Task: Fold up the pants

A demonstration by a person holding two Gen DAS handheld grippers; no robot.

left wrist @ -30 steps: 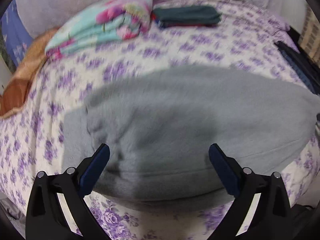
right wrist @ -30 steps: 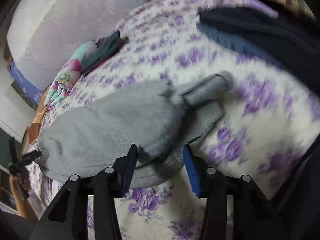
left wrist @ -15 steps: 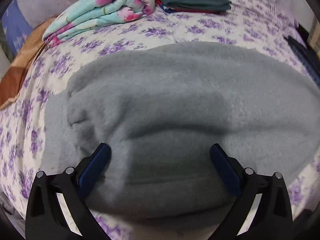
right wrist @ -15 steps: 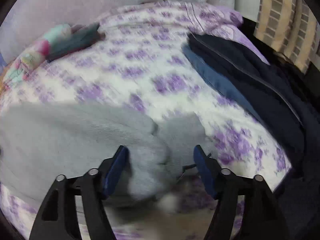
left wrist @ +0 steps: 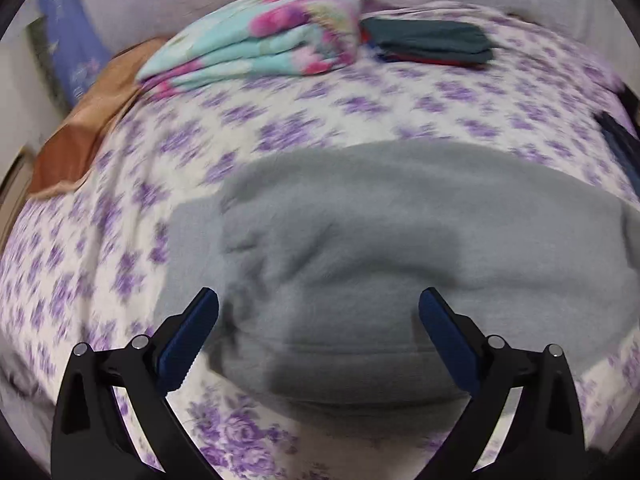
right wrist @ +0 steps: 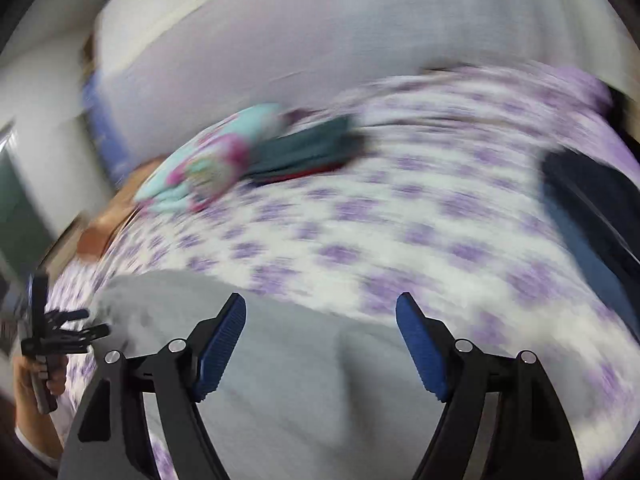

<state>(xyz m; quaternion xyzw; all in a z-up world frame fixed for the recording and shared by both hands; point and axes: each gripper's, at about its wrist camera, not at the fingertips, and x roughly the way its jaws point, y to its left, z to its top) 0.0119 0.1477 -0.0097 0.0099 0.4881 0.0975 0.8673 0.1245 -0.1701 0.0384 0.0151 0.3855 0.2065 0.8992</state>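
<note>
My left gripper (left wrist: 318,332) and right gripper (right wrist: 320,344) gape wide, holding nothing. The pants (left wrist: 380,280), centre frame on the bed (left wrist: 120,240), look soft, thick and limp. I judge the doubled lower edge the best hold.

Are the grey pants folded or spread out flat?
Folded: the grey pants lie doubled in a compact layered bundle on the bedsheet.

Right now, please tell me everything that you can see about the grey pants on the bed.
The grey pants look like soft, fleecy fabric, plain in colour. They lie as a wide, flat bundle on the purple-flowered bedsheet, with creases near the left end and a thicker, rounded fold along the near edge. The left gripper and the right gripper are both open above them and hold nothing. The right wrist view is blurred, so finer details cannot be seen there.
</note>
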